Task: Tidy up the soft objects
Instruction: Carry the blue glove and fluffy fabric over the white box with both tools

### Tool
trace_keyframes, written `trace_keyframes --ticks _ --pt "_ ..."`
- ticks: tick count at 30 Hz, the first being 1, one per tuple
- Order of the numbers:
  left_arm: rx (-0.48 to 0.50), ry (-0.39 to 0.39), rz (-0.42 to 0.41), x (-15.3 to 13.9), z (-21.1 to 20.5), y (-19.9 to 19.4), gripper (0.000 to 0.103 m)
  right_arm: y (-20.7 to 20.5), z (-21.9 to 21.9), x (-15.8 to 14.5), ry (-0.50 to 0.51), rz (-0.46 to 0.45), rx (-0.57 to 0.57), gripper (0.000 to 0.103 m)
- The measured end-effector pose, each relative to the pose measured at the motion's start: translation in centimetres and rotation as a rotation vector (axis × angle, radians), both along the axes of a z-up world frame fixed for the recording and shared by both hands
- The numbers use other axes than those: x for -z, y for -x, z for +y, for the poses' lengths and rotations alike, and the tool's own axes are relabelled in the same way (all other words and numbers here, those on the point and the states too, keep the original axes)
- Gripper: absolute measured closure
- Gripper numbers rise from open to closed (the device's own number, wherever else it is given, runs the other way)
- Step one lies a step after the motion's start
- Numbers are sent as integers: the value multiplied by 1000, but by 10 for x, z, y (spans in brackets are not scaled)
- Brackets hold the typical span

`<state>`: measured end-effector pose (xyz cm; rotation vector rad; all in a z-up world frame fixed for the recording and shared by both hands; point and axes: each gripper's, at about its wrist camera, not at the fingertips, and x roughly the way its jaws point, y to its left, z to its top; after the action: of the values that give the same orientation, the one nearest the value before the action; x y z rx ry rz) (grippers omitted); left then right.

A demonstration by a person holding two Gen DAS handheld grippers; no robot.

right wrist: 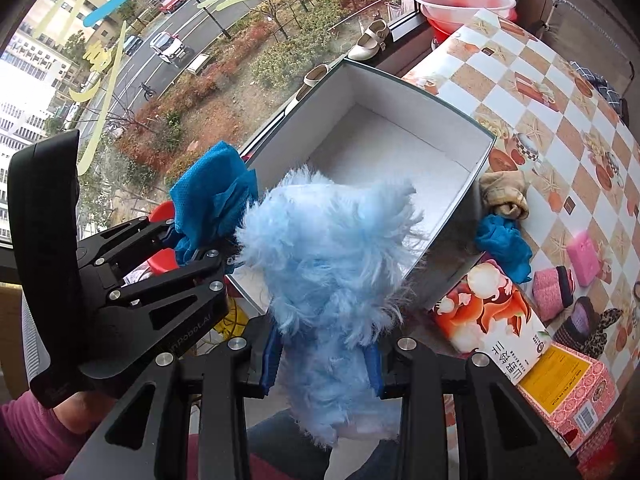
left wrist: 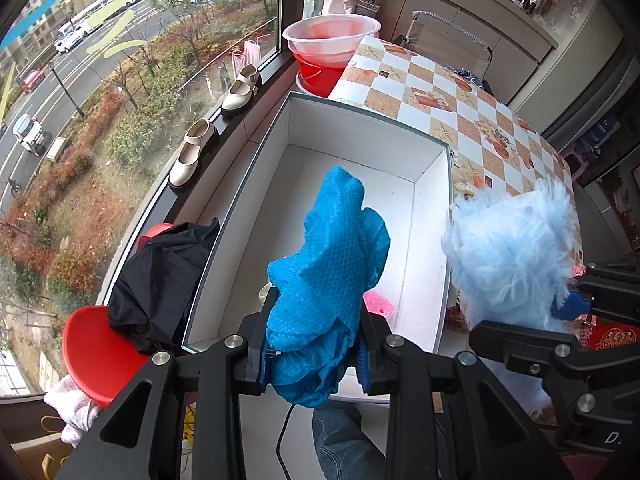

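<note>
Left gripper (left wrist: 316, 344) jaws clenched on blue mesh cloth (left wrist: 332, 264), held above white box (left wrist: 360, 128). Right gripper (right wrist: 324, 360) jaws clamped on fluffy light-blue item (right wrist: 324, 256), just beside box edge, over checkered surface (right wrist: 560, 92).

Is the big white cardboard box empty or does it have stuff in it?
Nearly empty: the white cardboard box shows bare floor, with only a pink item at its near end.

Daylit window (left wrist: 100, 80); checkered tabletop (left wrist: 460, 112); cabinets (left wrist: 460, 12)

Dimpled blue cloth (left wrist: 328, 264) and pale blue fluffy fur (right wrist: 328, 264) over a box (left wrist: 360, 128).
Box walls matt white card; tablecloth (left wrist: 480, 112) glossy.
</note>
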<state>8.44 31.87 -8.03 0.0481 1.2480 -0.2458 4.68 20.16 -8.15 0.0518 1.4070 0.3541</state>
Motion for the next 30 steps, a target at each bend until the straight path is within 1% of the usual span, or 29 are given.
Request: trace_keyframes --ticks 6,14,30 --pt "-3 -4 -7 0 2 -1 69 -1 -4 2 -13 3 18 67" --pt "-26 -22 9 6 9 -13 69 -10 -8 18 -44 53 52 67" --pt "-13 -36 46 20 4 -22 68 -40 -6 22 -78 65 81 67"
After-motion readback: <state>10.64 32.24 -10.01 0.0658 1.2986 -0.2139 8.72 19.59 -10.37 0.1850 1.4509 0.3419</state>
